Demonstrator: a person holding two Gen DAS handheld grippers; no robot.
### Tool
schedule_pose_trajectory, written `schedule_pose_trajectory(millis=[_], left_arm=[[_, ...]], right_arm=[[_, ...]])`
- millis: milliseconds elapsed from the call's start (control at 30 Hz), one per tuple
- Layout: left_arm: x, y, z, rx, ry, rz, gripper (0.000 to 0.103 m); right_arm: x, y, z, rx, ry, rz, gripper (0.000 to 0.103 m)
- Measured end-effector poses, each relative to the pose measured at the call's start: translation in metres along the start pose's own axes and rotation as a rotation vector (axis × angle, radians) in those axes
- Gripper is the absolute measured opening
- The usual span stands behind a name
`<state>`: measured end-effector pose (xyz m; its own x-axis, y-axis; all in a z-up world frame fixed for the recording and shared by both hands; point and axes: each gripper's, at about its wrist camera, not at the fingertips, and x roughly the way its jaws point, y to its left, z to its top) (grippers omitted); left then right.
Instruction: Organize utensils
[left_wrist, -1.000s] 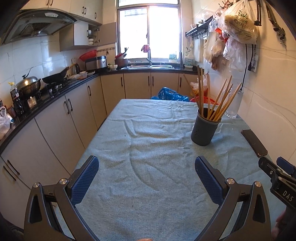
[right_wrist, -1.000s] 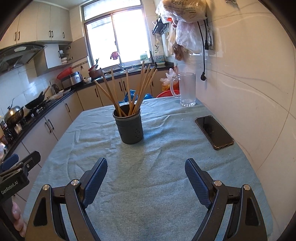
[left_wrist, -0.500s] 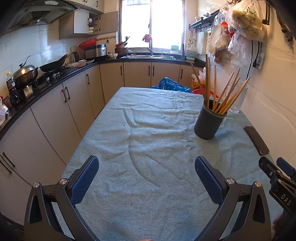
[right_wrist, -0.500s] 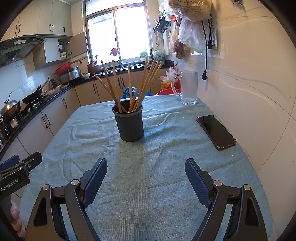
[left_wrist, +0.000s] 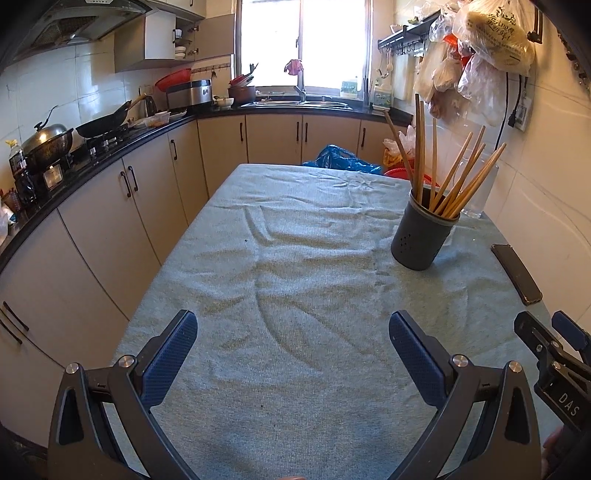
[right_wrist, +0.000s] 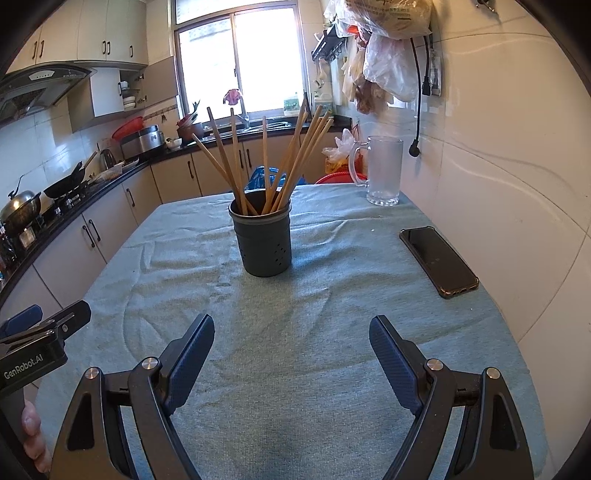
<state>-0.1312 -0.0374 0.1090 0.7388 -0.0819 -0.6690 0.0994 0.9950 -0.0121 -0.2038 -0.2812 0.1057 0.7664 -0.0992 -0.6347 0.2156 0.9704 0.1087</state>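
Wooden chopsticks (right_wrist: 280, 162) — beyond right claw (right_wrist: 291, 354)

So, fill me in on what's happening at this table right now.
A person holds a gripper in each hand over a table covered with a green cloth. The left gripper and right gripper are both open and hold nothing. The chopsticks all stand in the grey holder, which neither gripper touches. A phone and a glass mug sit off to the side.
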Motion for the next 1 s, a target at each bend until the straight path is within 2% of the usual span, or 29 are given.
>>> schedule_pose_trajectory(millis=[1000], left_arm=[[0.013, -0.006, -0.007, 0.018, 0.048, -0.012, 0.103]], right_arm=[[0.011, -0.002, -0.005, 0.009, 0.011, 0.000, 0.089]])
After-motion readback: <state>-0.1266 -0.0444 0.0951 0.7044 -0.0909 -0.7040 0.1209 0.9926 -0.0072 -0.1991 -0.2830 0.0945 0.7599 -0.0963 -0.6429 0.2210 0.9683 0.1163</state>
